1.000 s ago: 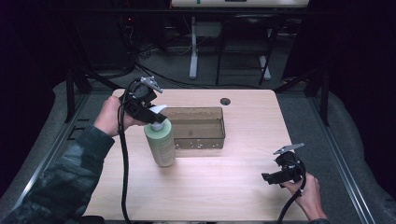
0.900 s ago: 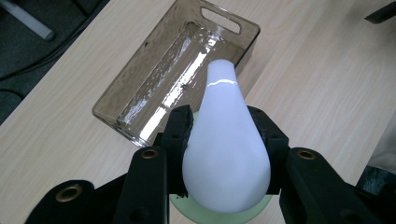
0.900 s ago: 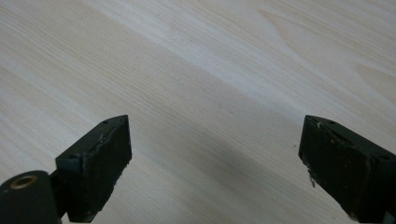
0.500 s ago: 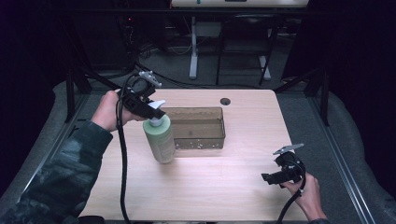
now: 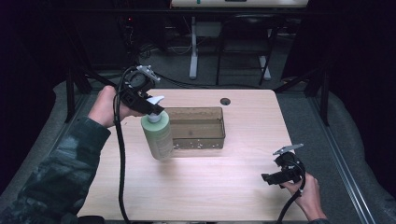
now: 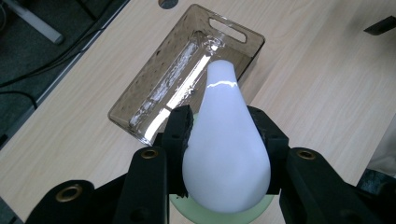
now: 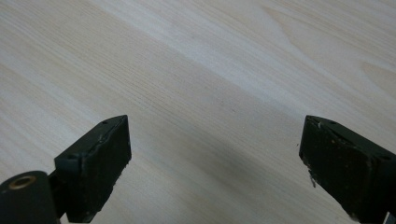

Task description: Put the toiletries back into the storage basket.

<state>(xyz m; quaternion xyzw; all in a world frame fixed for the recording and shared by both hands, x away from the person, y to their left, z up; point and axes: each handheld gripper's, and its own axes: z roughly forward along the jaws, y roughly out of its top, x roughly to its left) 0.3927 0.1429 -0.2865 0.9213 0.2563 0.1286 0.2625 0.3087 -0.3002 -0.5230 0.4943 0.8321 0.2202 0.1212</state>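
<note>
You are holding the left gripper (image 5: 148, 106) clamped on the white pump head (image 6: 227, 149) of the pale green bottle (image 5: 158, 136), both jaws pressing against its sides in the left gripper view. In the high view the bottle is leaning, its base toward six o'clock and its top toward eleven o'clock, just beside the nine o'clock end of the clear smoky bin (image 5: 198, 142); whether the base is touching the wooden table (image 5: 205, 186) or hanging just above it cannot be told. The step in hand, as I judge it, is carrying the bottle to the bin, and placement is not yet done: the bin is lying empty in the left gripper view, at about twelve o'clock from the jaws. The next move calls for lifting the base clear of the near wall, travelling toward three o'clock, and lowering the bottle inside before releasing. The grip sits high on a rounded head, so watch for swing or slip. Your right gripper (image 5: 273, 177) is resting near the five o'clock corner of the table, jaws apart with nothing between them, well apart from the work.
</note>
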